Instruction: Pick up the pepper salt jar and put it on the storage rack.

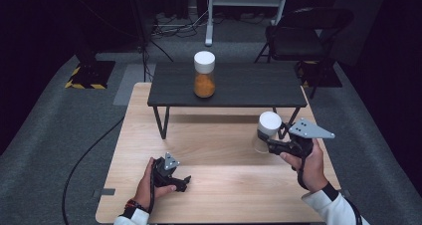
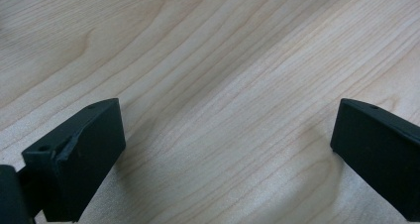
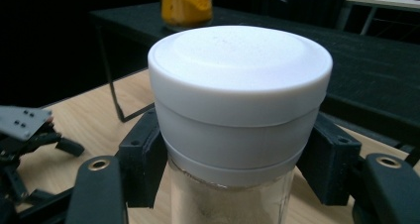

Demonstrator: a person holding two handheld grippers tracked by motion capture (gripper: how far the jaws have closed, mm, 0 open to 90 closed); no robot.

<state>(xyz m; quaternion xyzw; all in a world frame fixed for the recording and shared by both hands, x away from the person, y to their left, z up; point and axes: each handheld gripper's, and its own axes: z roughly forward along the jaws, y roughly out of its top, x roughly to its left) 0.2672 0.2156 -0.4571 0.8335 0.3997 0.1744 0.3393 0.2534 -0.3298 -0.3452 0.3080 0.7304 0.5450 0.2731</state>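
- Two glass jars with white lids in the high view. One jar of orange powder [image 1: 204, 74] stands upright on the dark raised shelf [image 1: 239, 88], near its middle; the powder fills roughly the lower half.
- Second jar, the held jar [image 1: 265, 131], sits at the right side of the light wooden table [image 1: 209, 150], in front of the shelf's right leg. Whether its base touches the tabletop cannot be told from above.
- Right gripper view: held jar's white lid [image 3: 240, 80] close to the lens; below it the glass shows a pale, beige fill, possibly powder; the glass is cut off by the frame edge, so the level is unclear.
- Right gripper [image 1: 272, 145]: jaws pinch the held jar from both sides just under the lid, pads pressed on lid skirt and neck.
- Left gripper [image 1: 183, 181]: low over the near left part of the table, jaws spread wide, bare wood between them.
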